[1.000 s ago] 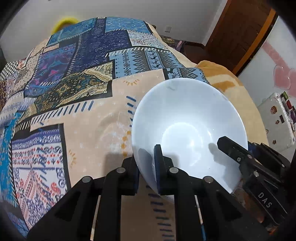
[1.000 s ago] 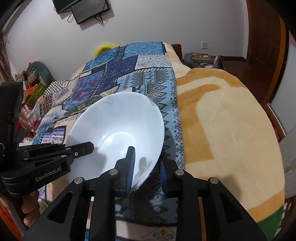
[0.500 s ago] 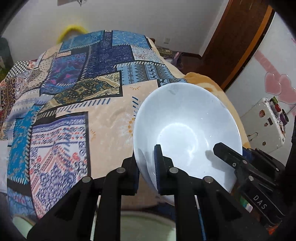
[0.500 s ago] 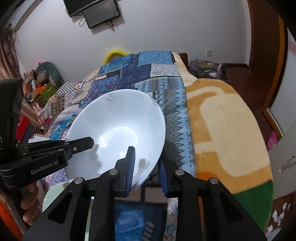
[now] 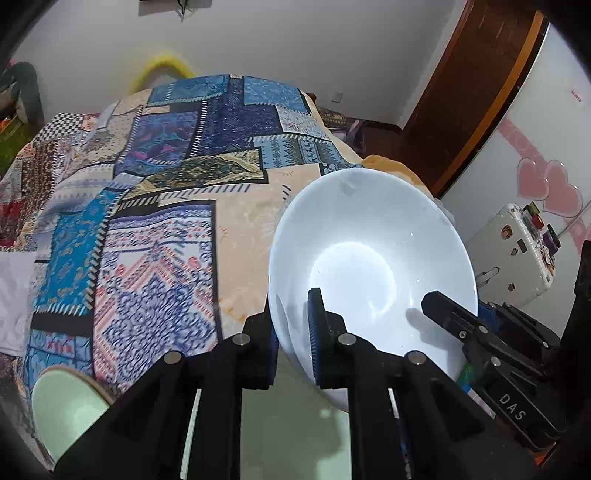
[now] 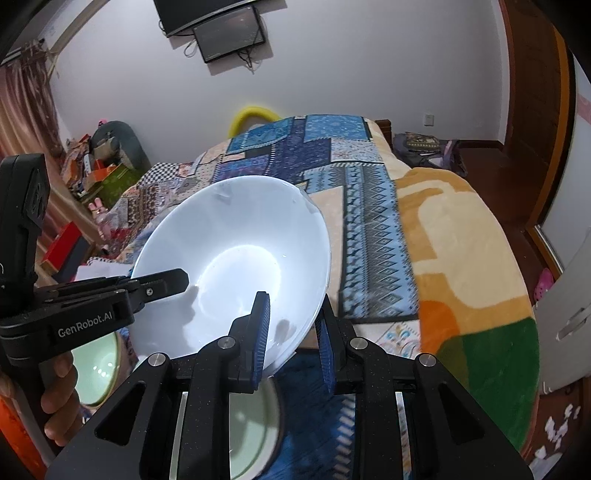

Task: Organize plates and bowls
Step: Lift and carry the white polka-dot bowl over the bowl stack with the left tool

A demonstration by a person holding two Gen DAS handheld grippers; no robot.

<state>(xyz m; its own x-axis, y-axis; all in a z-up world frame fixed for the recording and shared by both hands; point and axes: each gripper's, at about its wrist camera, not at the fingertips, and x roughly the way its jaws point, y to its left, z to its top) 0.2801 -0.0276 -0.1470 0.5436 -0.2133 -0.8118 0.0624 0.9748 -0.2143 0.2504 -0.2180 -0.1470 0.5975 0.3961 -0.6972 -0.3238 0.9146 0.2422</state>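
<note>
- A bed [image 6: 461,258] filled most of both views, covered by a blue, navy and cream patchwork-patterned blanket [image 5: 177,206] on one side and a plush orange, cream and green blanket [image 6: 472,236] on the other.
- A large, round, glossy white ceramic bowl [image 5: 369,258] was held in the air in front of the bed, tilted so that its inside faced both cameras, with a bright patch of reflected light at its bottom.
- The left gripper [image 5: 291,332] was clamped on the bowl's near rim in the left wrist view, one blue-padded finger inside the bowl and the other outside against the wall.
- The right gripper [image 6: 291,332] was pinched on the opposite side of the rim, its inner pad against the white inside and the outer pad behind the wall.
- In the right wrist view a hand [image 6: 59,402] gripped the handle of the left tool at the frame's left edge.
- Two pale green round dishes lay below the bowl: one [image 6: 251,432] under the right gripper, the other [image 6: 96,369] just beside the hand.
- A dark screen [image 6: 229,35] hung on the white wall above the bed.
</note>
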